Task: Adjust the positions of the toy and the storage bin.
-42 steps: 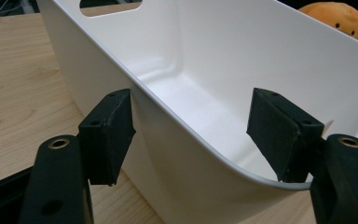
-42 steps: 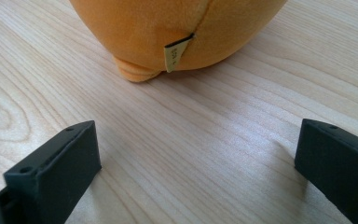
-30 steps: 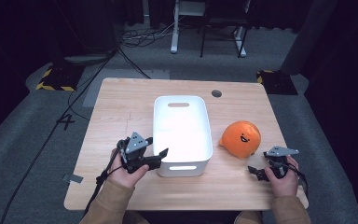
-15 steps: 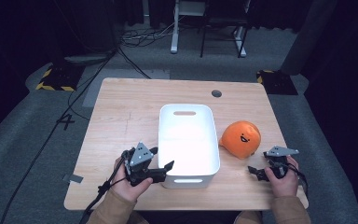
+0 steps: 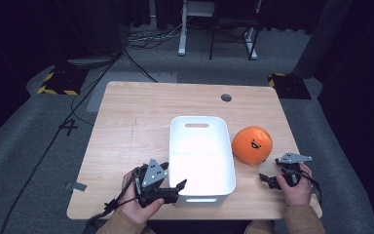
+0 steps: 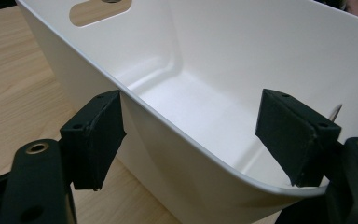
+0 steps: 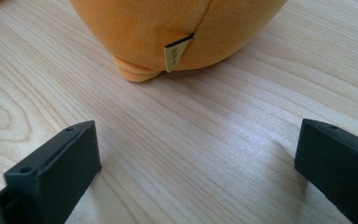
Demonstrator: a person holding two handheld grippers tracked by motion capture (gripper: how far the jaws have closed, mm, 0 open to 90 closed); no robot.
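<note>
Left gripper (image 5: 174, 187) at the near left corner of the white bin (image 5: 202, 156), jaws spread wide astride its wall, one outside, one over the inside, neither pressing. Bin at table (image 5: 126, 126) centre, nothing inside. Just right of it, touching or nearly so, an orange plush ball (image 5: 252, 145), a small tag (image 7: 175, 55) at its seam. Right gripper (image 5: 269, 179) near the plush, jaws parted over bare wood, grasping nothing.
</note>
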